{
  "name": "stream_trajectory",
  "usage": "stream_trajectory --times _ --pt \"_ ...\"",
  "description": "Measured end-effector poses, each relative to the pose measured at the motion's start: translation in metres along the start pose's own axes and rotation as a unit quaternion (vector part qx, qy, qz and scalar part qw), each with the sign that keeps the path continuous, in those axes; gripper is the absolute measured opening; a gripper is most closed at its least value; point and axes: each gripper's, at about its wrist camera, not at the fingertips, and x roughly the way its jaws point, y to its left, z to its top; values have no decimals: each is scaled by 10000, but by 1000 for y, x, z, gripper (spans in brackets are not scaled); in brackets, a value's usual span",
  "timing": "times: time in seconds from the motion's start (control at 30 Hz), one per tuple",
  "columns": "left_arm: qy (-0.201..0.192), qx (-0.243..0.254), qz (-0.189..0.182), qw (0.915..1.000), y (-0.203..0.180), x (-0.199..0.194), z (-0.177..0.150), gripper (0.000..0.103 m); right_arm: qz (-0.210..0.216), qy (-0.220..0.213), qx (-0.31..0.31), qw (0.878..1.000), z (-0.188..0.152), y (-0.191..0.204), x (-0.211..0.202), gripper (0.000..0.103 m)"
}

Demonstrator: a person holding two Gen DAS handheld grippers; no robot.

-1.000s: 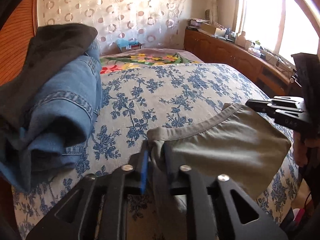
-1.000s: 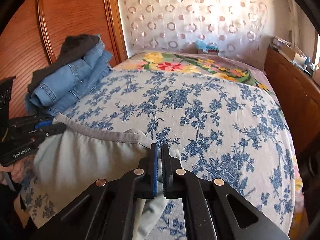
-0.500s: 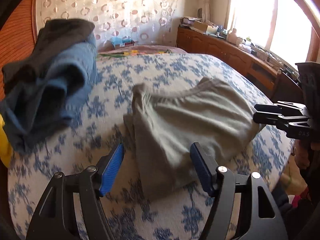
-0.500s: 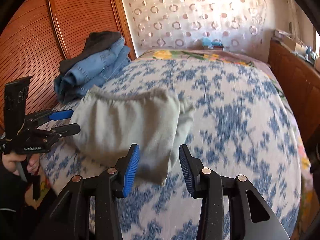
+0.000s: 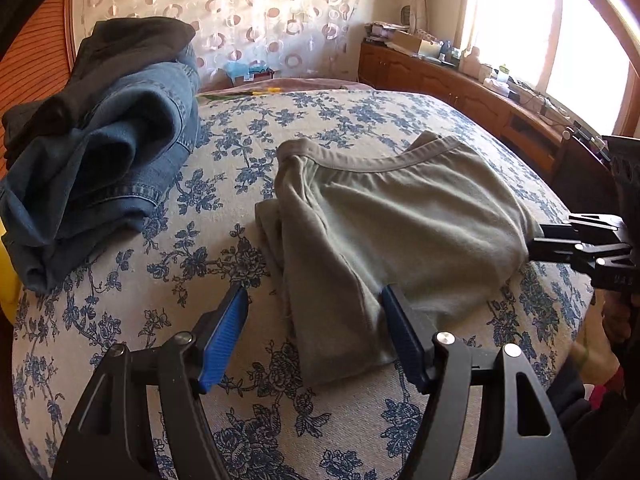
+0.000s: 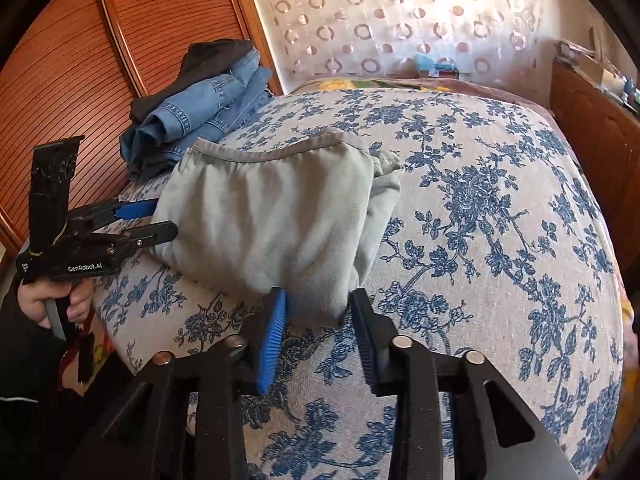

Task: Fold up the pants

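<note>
Our left gripper (image 5: 316,320) tilts down over the bed (image 5: 224,248), jaws spread wide and holding nothing. The folded grey pants (image 5: 400,232) lie between both tools. Our right gripper (image 6: 320,316), likewise tilted, has just been closing, jaws part open about the near corner

Home bedroom. Bed (image 5: 360,120) with blue floral cover fills both views. Wooden slatted wardrobe doors (image 6: 80,60) along bed's left edge. Sheer curtain with ring pattern (image 6: 380,20) past the far edge. Low wooden cabinet (image 5: 460,88) cluttered with boxes and bottles under bright window (image 5: 540,32). Pile of jeans and dark clothes (image 5: 100,140) at far-left corner of bed.
</note>
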Motion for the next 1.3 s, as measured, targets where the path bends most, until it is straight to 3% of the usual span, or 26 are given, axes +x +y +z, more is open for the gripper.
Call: stream_trajectory --times 0.03,0.07,0.37,0.5,0.63,0.7,0.83,1.0,1.3 --pt "-1 -5 0 10000 0 0 0 70 -41 -15 -12 10000 1 -2 -2 14" --pt "-2 -14 8 10000 1 1 1 71 -66 -20 -43 10000 1 -4 -4 9" --pt "-63 -101 -66 9999 3 1 -3 73 -154 -86 -203 9996 -3 -6 -15 7" --pt "-74 -213 -83 9997 6 1 -4 76 -205 -155 -483 9985 1 5 -19 17" --pt "-98 -211 -51 9997 5 1 -5 77 -379 -319 -377 9981 12 1 -20 39" --pt "-99 -193 -45 9998 4 1 -5 77 -429 -408 -305 9978 18 -1 -19 42" --pt "-110 -188 -38 9998 4 1 -5 78 -522 -472 -196 9973 33 -4 -2 58" --pt "-127 -198 -18 9997 3 0 -6 78 -679 -197 -208 9973 54 -5 34 60" --pt "-76 -200 -17 9998 3 0 -5 78 -570 76 -146 9982 80 -13 72 67"
